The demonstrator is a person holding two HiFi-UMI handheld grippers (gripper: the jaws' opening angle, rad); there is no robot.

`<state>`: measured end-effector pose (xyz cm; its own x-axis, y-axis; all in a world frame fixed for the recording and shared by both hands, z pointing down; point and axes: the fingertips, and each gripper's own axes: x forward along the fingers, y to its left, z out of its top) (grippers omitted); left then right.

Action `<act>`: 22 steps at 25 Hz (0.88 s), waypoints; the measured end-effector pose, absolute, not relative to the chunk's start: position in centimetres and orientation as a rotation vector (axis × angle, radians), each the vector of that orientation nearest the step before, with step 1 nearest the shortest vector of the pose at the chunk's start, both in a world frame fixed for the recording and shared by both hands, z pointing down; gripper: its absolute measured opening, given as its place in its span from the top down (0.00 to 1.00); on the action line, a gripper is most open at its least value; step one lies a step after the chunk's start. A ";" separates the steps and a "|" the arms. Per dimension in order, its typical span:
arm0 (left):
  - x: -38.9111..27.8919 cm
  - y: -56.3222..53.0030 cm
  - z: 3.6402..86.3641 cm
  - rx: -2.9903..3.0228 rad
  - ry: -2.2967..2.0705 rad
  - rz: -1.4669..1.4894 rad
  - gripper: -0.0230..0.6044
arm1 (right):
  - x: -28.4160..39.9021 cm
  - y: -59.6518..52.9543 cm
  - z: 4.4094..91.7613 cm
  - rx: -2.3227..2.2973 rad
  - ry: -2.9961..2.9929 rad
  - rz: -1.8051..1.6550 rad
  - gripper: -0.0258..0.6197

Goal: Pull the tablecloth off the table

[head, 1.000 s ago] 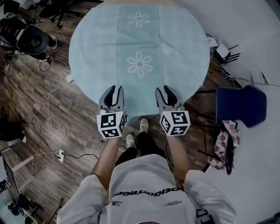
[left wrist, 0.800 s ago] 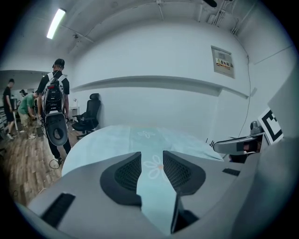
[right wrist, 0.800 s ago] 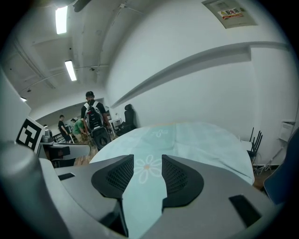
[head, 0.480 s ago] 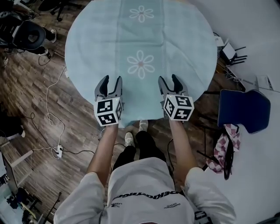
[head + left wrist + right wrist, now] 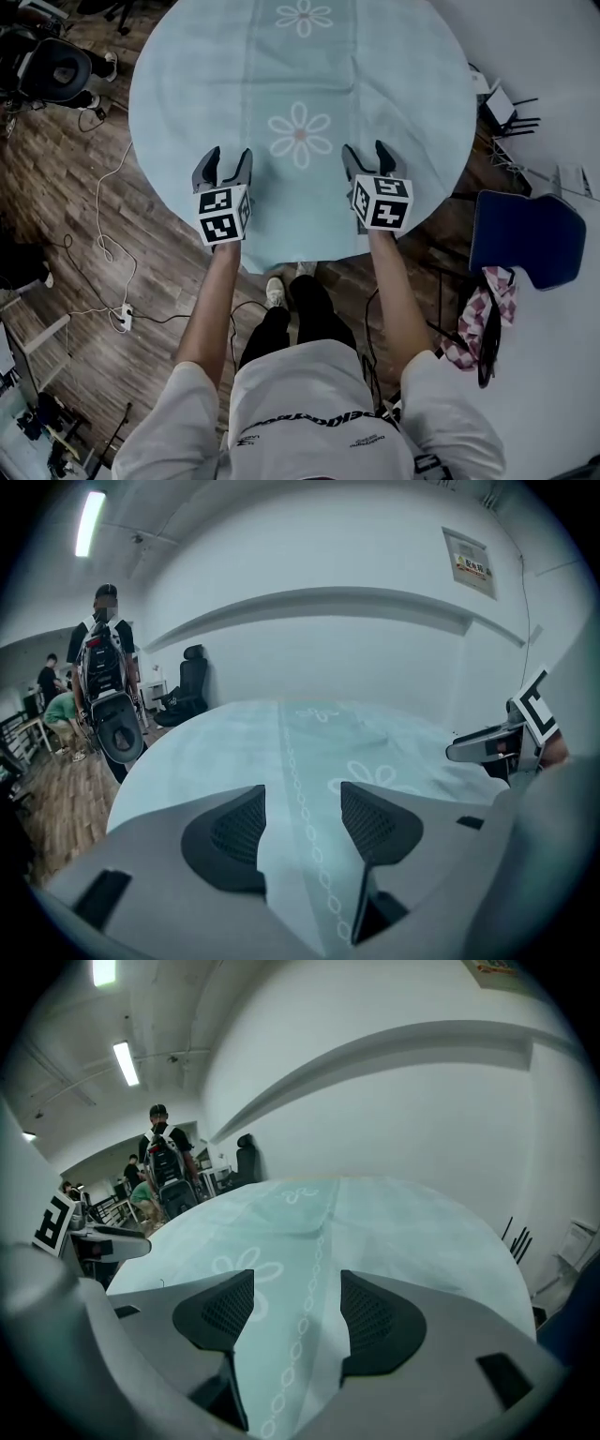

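a pale blue-green round tablecloth (image 5: 394, 84) lies spread flat over a round surface, which is hidden beneath it. a slightly darker band (image 5: 300, 66) runs down the middle of the tablecloth, printed with white flowers: one daisy (image 5: 300, 134) near the middle, a second daisy (image 5: 305, 14) at the far end.

over the near part of the tablecloth, two hand-held tongs point away from the person. the left tongs (image 5: 226, 157) hang at the left edge of the band, the right tongs (image 5: 366, 150) at its right edge. both have just been opening and now stand spread wide, with only flat cloth showing in the gap between their black ribbed pads (image 5: 234, 832); neither pinches anything. whether the tips touch the tablecloth cannot be told. each carries a cube (image 5: 223, 214) with black-and-white square markers at its back.

the person stands at the near edge of the tablecloth in a white shirt (image 5: 309, 403), arms (image 5: 211, 309) stretched forward, pale shoes (image 5: 275, 292) on a wooden floor (image 5: 66, 206). right of the tablecloth stands a blue chair (image 5: 520, 234) with a checked cloth (image 5: 473, 319) just beside it. left of the tablecloth white cables (image 5: 108, 216) trail over the floor, and a black office chair (image 5: 56, 75) stands off its far left side. beyond that side, in the left gripper view, a bystander with a backpack (image 5: 98, 667) stands.
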<state>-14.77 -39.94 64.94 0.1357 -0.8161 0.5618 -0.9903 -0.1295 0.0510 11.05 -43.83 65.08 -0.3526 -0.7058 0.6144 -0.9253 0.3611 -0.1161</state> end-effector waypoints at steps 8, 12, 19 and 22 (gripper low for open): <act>-15.4 -43.9 68.1 1.989 -1.702 0.596 0.54 | 11.1 -47.7 67.9 1.391 -2.118 0.654 0.52; -15.6 -46.3 68.6 2.004 -1.717 0.600 0.54 | 11.2 -49.9 68.2 1.411 -2.106 0.607 0.51; -15.3 -50.6 69.6 2.022 -1.729 0.632 0.54 | 11.4 -53.8 68.9 1.390 -2.090 0.505 0.51; -15.0 -52.0 70.5 2.032 -1.710 0.667 0.52 | 11.9 -55.2 69.4 1.366 -2.059 0.428 0.50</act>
